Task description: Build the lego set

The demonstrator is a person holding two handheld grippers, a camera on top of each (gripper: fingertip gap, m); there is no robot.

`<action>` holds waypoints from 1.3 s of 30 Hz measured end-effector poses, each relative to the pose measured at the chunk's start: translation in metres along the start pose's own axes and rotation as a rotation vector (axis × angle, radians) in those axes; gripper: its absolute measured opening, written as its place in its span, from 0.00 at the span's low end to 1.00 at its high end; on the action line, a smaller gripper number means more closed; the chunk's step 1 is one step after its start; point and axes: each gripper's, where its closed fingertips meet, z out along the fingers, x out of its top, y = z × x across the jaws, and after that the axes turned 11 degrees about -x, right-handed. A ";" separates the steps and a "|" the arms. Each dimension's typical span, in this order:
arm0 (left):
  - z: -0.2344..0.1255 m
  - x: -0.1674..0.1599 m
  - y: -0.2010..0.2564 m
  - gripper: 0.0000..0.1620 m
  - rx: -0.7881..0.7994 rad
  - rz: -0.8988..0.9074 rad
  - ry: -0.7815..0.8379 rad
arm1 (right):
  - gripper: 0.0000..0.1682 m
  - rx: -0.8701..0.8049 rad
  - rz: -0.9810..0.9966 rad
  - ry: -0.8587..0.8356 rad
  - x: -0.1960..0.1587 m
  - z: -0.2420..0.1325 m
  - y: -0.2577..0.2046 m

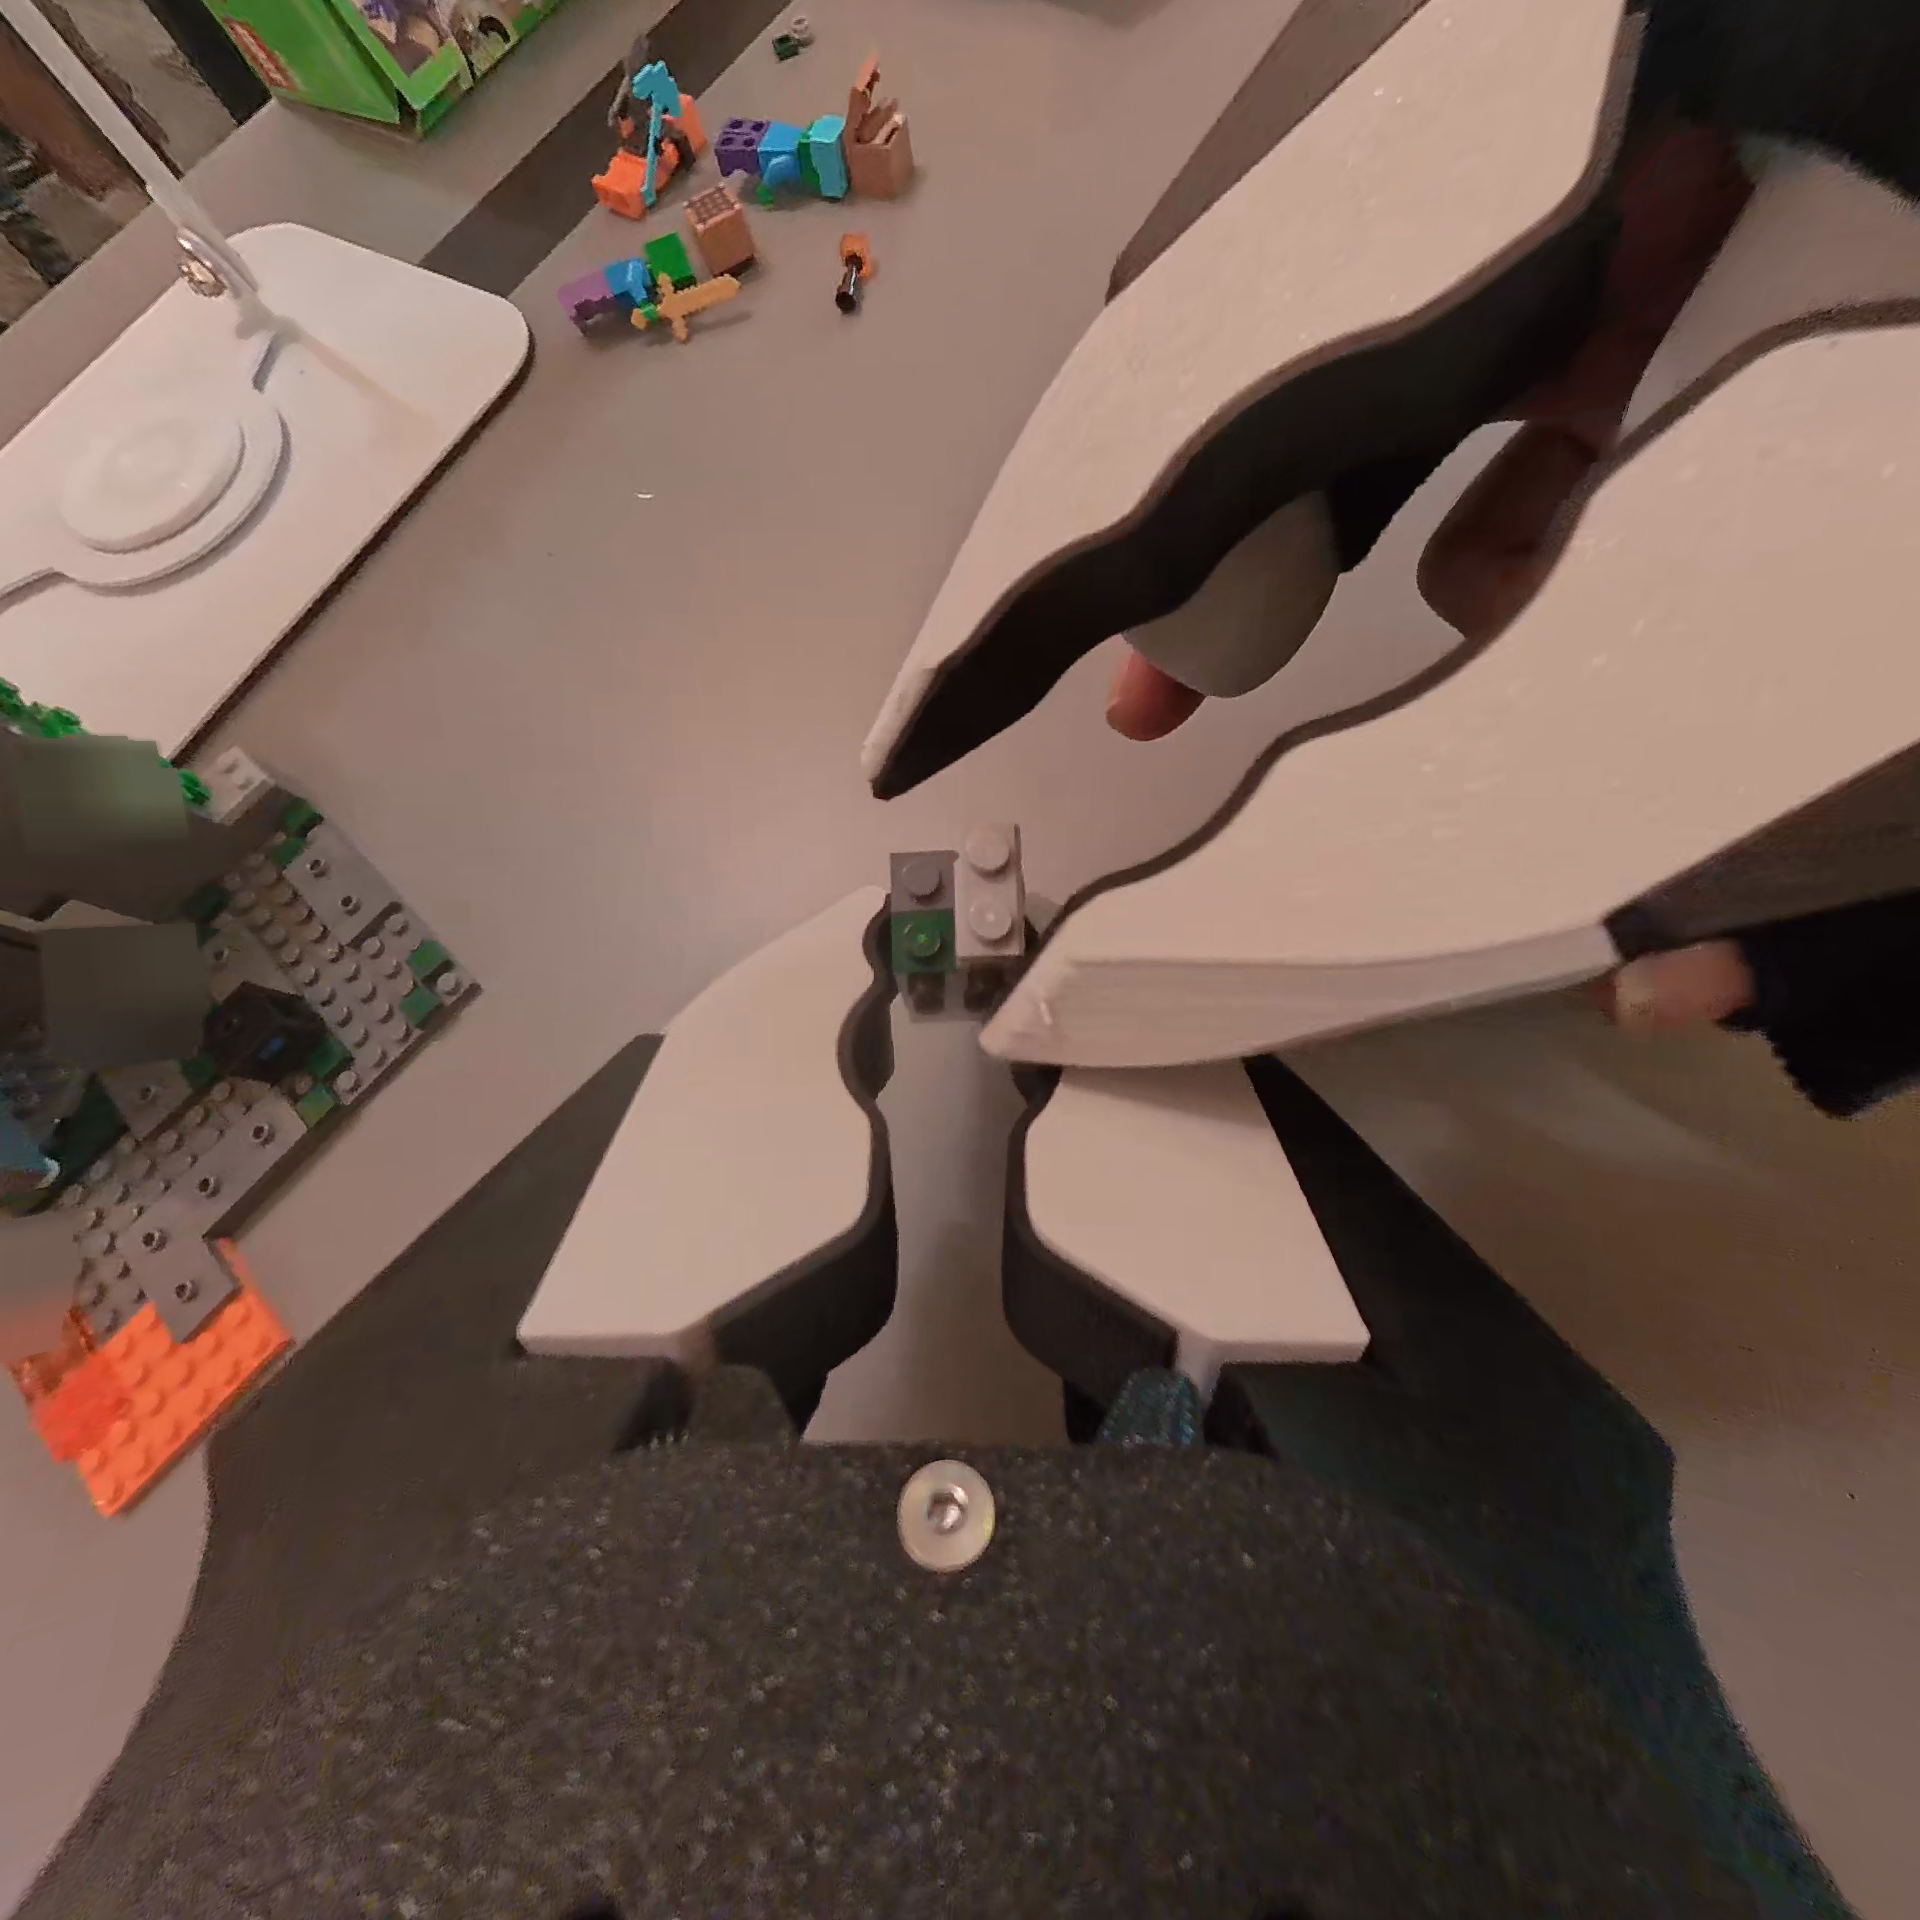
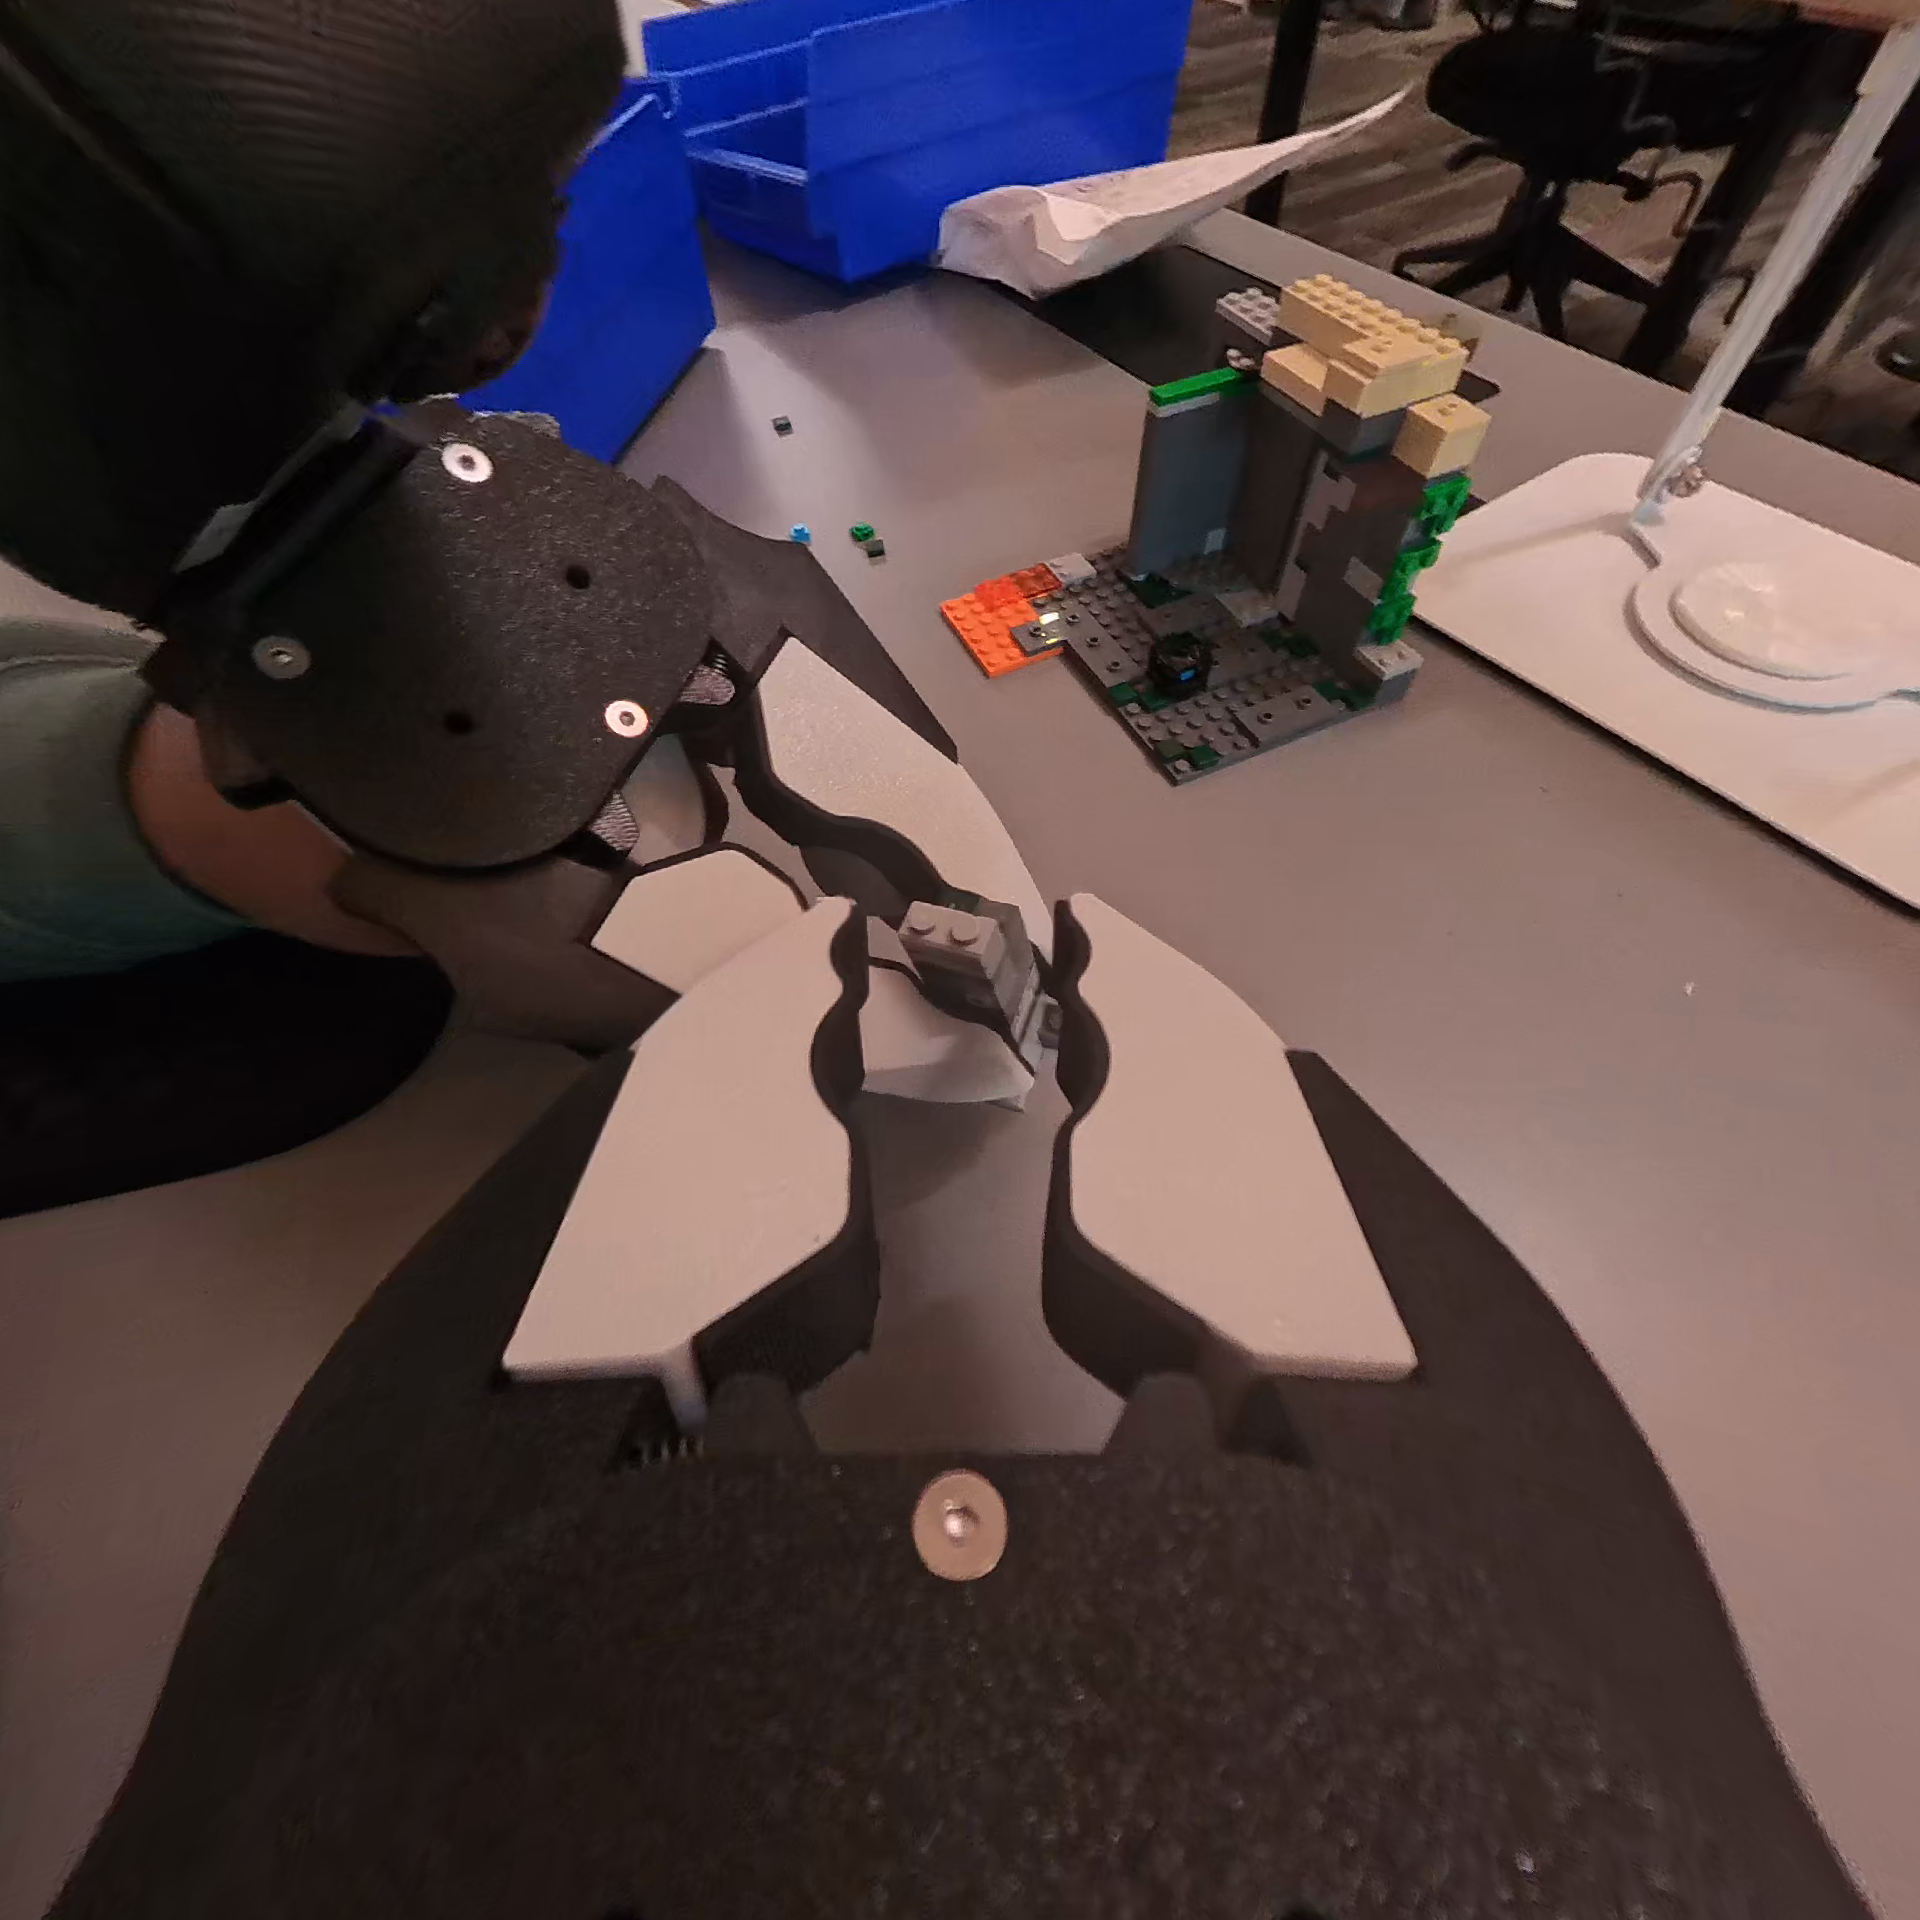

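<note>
Two blue plastic bins (image 2: pixel 883 145) sit at twelve o'clock on the grey tabletop (image 2: pixel 1455 987), with a crumpled white paper (image 2: pixel 1122 197) just beside them toward one o'clock. A white lamp base (image 2: pixel 1662 665) lies at three o'clock. Beyond the tabletop's far edge stands a black office chair (image 2: pixel 1558 125).

brick cluster (image 1: pixel 956 925) between left fingers (image 1: pixel 800 1049), lego build (image 2: pixel 1278 582) on table (image 2: pixel 1455 1039)
</note>
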 end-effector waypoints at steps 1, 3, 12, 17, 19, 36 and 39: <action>0.000 0.000 0.000 0.11 0.003 0.006 -0.004 | 0.20 -0.007 0.001 -0.008 -0.002 0.001 0.001; 0.002 -0.001 0.002 0.11 0.000 0.014 -0.013 | 0.18 0.001 0.015 -0.022 -0.005 0.003 0.002; 0.008 -0.007 0.001 0.12 -0.039 0.002 -0.028 | 0.12 0.011 0.052 -0.071 -0.013 0.007 0.004; 0.006 -0.007 -0.004 0.16 -0.041 -0.011 -0.017 | 0.11 -0.020 0.115 -0.087 -0.016 0.009 0.020; 0.004 -0.005 -0.006 0.16 -0.038 -0.018 0.000 | 0.11 -0.048 0.130 -0.091 -0.016 0.009 0.030; -0.007 -0.004 -0.015 0.15 -0.024 -0.027 0.040 | 0.14 -0.115 0.169 -0.095 -0.022 0.016 0.052; -0.007 -0.004 -0.016 0.15 -0.026 -0.030 0.040 | 0.15 -0.113 0.163 -0.081 -0.020 0.014 0.051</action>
